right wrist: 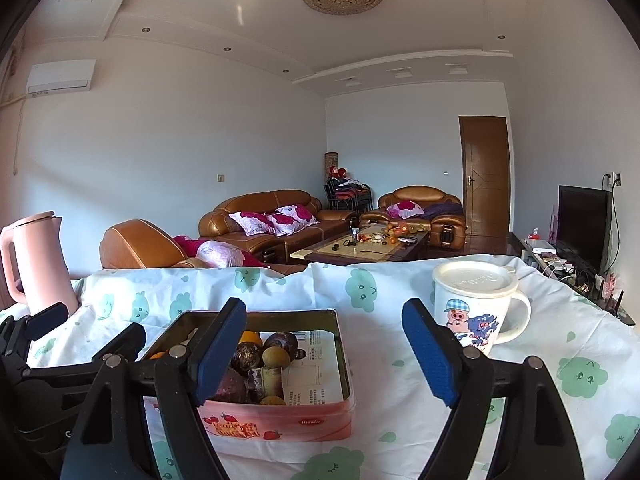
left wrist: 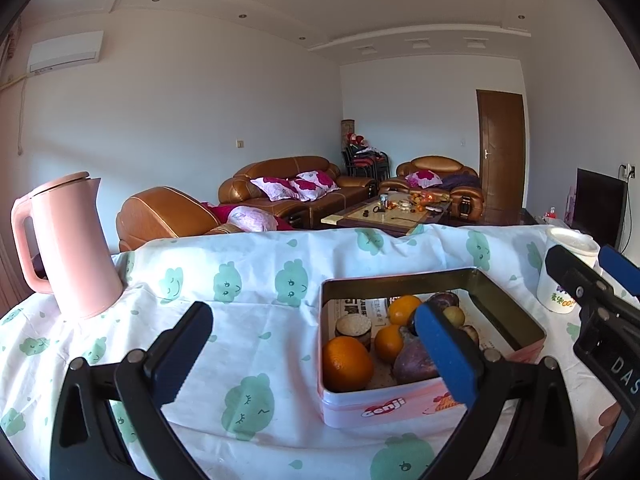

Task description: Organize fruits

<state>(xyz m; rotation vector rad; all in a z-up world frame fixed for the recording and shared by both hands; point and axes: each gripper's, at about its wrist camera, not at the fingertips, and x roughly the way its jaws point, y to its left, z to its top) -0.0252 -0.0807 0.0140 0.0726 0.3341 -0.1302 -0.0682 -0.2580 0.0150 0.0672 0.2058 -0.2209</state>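
Observation:
A pink tin box (left wrist: 384, 406) stands on the clothed table and holds oranges (left wrist: 346, 364), dark purple fruits (left wrist: 412, 362), a small yellowish fruit (left wrist: 454, 315) and a small round jar (left wrist: 354, 330). The box also shows in the right wrist view (right wrist: 280, 420). My left gripper (left wrist: 312, 336) is open and empty, just left of and before the box, its right finger over the box. My right gripper (right wrist: 324, 334) is open and empty, its left finger over the box's near edge. The right gripper shows in the left wrist view (left wrist: 592, 276) beside the box.
A pink kettle (left wrist: 70, 246) stands at the table's far left. A white lidded mug (right wrist: 476, 304) with a cartoon pig stands right of the box. The white cloth with green prints (left wrist: 248, 300) covers the table. Sofas and a coffee table lie beyond.

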